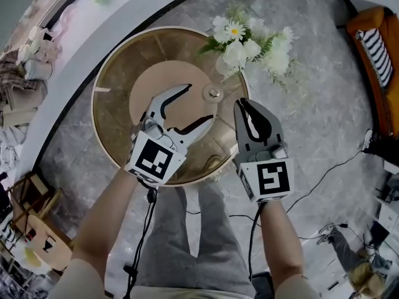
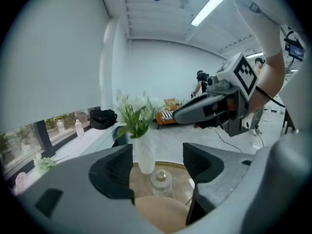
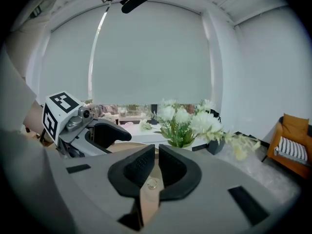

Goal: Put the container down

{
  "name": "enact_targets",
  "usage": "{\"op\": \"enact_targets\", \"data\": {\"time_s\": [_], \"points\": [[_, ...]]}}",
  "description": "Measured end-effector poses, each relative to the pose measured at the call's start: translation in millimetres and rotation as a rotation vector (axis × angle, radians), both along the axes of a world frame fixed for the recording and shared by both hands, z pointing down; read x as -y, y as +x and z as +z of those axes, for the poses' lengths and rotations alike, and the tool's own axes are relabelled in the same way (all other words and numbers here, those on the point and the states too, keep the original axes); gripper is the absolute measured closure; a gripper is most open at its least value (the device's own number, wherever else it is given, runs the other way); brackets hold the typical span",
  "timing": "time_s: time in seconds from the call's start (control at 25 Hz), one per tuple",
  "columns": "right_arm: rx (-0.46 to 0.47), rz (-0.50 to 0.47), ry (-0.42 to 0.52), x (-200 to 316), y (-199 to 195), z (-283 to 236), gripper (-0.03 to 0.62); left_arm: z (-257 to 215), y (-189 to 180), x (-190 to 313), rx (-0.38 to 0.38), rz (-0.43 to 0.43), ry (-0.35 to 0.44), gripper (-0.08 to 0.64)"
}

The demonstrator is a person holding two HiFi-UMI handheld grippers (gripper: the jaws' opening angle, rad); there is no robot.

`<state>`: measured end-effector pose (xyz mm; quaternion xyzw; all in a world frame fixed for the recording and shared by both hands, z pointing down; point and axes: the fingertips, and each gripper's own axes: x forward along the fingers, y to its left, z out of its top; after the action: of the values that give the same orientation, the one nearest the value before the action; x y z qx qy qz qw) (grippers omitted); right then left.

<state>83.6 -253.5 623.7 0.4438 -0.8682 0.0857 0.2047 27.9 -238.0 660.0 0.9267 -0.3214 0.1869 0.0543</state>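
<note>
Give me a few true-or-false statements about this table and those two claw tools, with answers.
1. The left gripper has its jaws wide apart. True.
2. The right gripper is clamped on the small container. False: its jaws are almost together on nothing; the container stands free on the table.
3. The vase of white flowers stands on the round table. True.
4. The vase lies tipped over. False: it is upright.

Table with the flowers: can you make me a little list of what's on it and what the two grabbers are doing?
surface: round table, brown top
middle: tan mat
task thing: small clear container, gold lid, standing free at the mat's edge
decoration: vase of white flowers, at the far side
left: left gripper, jaws apart, empty
right: right gripper, jaws together, empty
</note>
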Motion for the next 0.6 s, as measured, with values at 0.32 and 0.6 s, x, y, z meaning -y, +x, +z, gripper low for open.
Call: {"op": "enact_targets", "data": {"time_s": [0.32,0.6], "points": [[0.041,-0.007,0.059,-8.0,-1.5,-88.4,0.571,-99.9,-6.4,-11.7,-0.037,-0.033,0.129,0.284],[0.091,-0.034,0.13,-33.6,-2.4,-203.1,0.571,-196.6,-24.0,-31.0,-0.068,-0.107,0.164,0.365]]}}
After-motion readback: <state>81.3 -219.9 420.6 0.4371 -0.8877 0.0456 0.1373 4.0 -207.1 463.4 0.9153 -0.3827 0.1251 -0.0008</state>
